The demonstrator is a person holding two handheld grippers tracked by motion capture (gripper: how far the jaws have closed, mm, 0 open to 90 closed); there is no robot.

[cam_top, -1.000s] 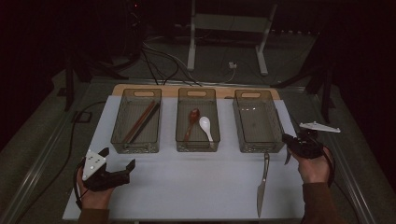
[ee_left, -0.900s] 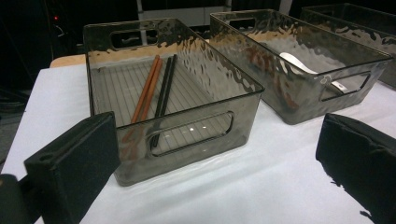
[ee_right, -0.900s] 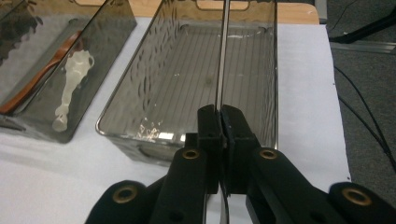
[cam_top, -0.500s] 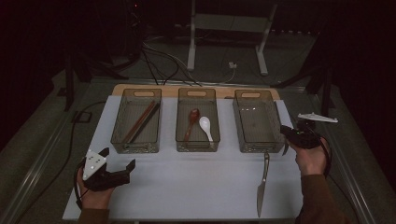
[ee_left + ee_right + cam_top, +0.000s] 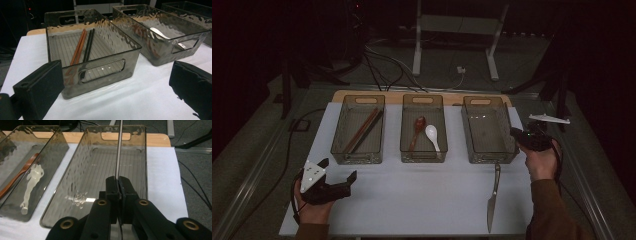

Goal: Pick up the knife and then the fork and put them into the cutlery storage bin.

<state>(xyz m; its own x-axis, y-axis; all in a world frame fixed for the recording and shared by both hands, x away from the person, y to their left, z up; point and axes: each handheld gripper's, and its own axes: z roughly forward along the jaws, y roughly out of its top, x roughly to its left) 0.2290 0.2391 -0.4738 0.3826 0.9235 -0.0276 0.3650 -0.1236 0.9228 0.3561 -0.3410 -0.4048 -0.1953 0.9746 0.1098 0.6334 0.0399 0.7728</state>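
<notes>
High view: left gripper [image 5: 339, 169] rests on the white bench [image 5: 412, 200], well left of the right tray [image 5: 467, 130], jaws apart, nothing between them. Right gripper [image 5: 515, 134] is held just beside the right tray's near right corner. Knife [image 5: 493, 192] lies flat on the bench just in front of that tray.

Left gripper view: left gripper [image 5: 116, 86] jaws wide apart, empty, facing the left tray [image 5: 100, 72] with chopsticks [image 5: 80, 47] inside, two trays away from the right tray.

Right gripper view: right gripper [image 5: 118, 185] jaws together, clamped on a thin metal strip [image 5: 119, 150] seen edge-on; can't tell what it is. The strip runs out over the right tray [image 5: 75, 170].
</notes>
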